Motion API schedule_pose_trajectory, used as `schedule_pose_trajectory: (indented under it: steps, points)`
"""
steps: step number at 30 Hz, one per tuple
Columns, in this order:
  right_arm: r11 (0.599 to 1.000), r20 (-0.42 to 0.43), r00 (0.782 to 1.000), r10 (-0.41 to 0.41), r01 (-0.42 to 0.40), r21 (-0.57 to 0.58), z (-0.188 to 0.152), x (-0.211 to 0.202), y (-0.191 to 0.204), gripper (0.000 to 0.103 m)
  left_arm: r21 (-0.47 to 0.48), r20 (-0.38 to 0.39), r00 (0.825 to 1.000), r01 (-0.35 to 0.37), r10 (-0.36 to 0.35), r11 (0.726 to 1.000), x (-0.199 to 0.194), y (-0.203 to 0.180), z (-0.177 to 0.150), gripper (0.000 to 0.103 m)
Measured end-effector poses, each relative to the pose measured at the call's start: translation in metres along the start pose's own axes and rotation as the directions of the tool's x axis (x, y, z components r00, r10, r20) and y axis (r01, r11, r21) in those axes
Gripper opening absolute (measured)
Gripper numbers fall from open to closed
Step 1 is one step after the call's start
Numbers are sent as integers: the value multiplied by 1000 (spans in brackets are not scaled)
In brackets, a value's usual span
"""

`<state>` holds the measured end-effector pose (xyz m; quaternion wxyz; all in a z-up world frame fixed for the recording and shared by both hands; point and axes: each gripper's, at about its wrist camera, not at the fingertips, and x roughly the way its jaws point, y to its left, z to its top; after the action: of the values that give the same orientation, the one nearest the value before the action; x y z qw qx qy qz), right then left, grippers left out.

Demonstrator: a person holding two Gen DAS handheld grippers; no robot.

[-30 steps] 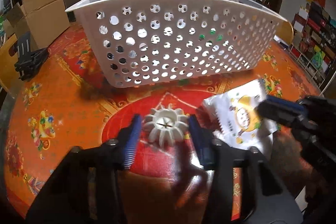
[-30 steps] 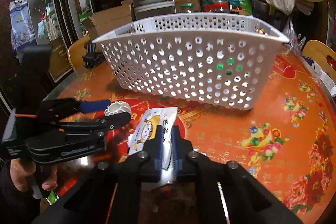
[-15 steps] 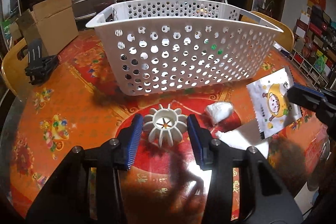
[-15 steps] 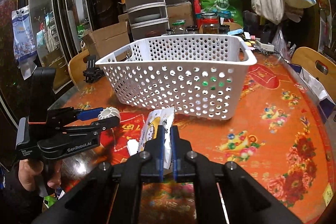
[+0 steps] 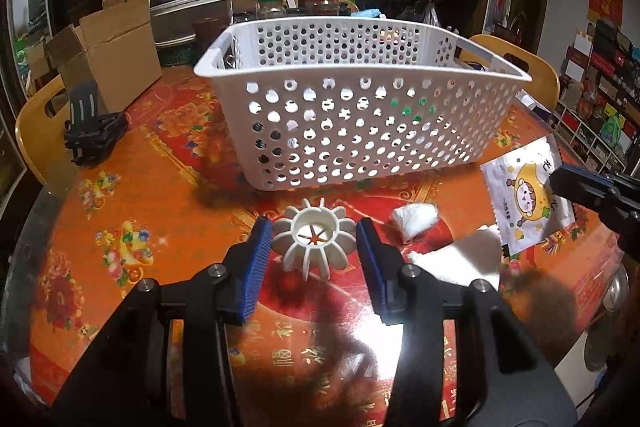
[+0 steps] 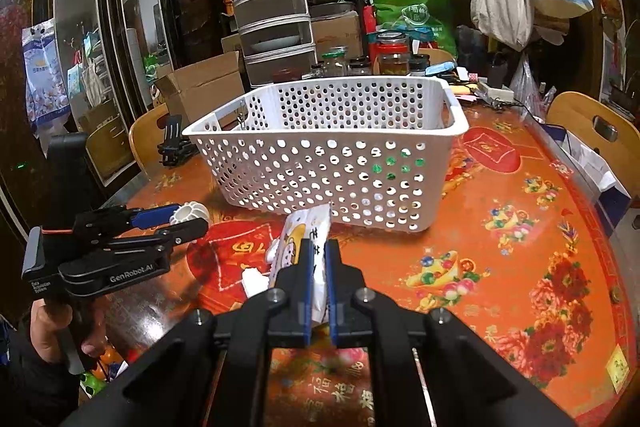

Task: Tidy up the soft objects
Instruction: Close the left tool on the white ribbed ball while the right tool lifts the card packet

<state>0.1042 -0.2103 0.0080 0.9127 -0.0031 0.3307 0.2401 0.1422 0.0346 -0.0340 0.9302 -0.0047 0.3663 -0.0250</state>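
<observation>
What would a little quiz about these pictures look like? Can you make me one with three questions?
1. True or false: the white basket is lying upside down on the table.
2. What does the left gripper hold between its blue fingers?
A) a glass jar
B) a white ribbed wheel-shaped toy
C) a cardboard box
3. Fill in: the right gripper pinches a white ______ with a cartoon picture on it.

Key
1. False: it stands upright with its open side up.
2. B
3. packet, held up off the table.
</observation>
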Motion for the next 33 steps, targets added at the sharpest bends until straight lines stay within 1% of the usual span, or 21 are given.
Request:
schedule_pose_trajectory:
  steps: [7, 14, 16, 20, 27, 30, 31, 33]
  points:
    - [1000, 6, 1000, -4, 4, -13, 4, -5, 3, 4, -2, 17, 1000, -9, 9, 1000, -14, 0, 6, 41]
    - [1000, 20, 1000, -8, 9, -21, 12, -12, 3, 4, -11, 29, 1000, -1, 2, 1000, -23, 1, 13, 41]
    - [1000, 24, 1000, -8, 8, -22, 14, -14, 3, 1, -16, 27, 1000, 5, -4, 1000, -24, 3, 16, 41]
    - [1000, 33, 999, -11, 12, -28, 19, -17, 3, 1, -18, 31, 1000, 4, -3, 1000, -26, 3, 20, 41]
    - [1000, 18, 1000, -11, 11, -28, 18, -15, 2, 0, -21, 34, 999, 6, -5, 1000, -27, 3, 21, 41]
    - [1000, 17, 1000, -1, 2, -16, 17, -15, 0, 0, -21, 30, 1000, 6, -5, 1000, -25, 3, 20, 41]
    - [1000, 4, 1000, 9, -9, -16, 16, -12, -1, 0, -24, 28, 1000, 6, -6, 1000, -25, 3, 19, 41]
    - [998, -42, 997, 58, -57, 16, 7, -3, -1, 2, -27, 27, 1000, 9, -8, 1000, -23, 3, 18, 41]
